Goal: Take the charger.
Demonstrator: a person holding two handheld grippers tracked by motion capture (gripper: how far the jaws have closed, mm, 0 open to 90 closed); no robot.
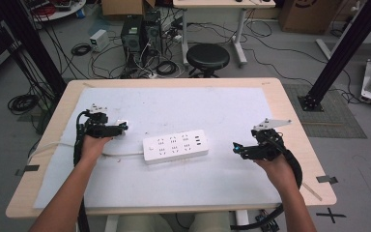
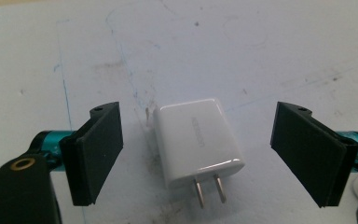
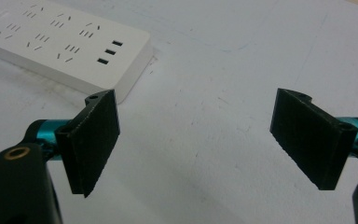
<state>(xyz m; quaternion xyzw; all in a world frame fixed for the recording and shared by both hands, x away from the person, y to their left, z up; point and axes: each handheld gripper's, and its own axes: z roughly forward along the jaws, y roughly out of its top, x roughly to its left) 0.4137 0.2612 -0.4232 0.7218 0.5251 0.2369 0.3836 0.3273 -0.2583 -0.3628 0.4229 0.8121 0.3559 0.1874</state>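
Left gripper (image 2: 200,154), black two-jaw tool with teal fittings: jaws stood wide apart, gripping nothing. Between them, touching neither pad, lay a small white plastic plug-in charger block (image 2: 199,141) (flat on its side, its two metal prongs pointing back toward the camera). In the high view this gripper (image 1: 121,128) sat at the left of the table, the charger (image 1: 121,124) at its tip.

Right gripper (image 3: 196,144), same make: jaws likewise spread wide and empty, over bare sheet. In the high view it (image 1: 235,148) rested at the right, well apart from the charger.

Long white rectangular power strip (image 1: 175,146): lay mid-table between the two grippers, cord running off to the left.

Pale blue-white sheet (image 1: 183,106), scuffed and pen-marked: covered the light wooden table (image 1: 290,111).
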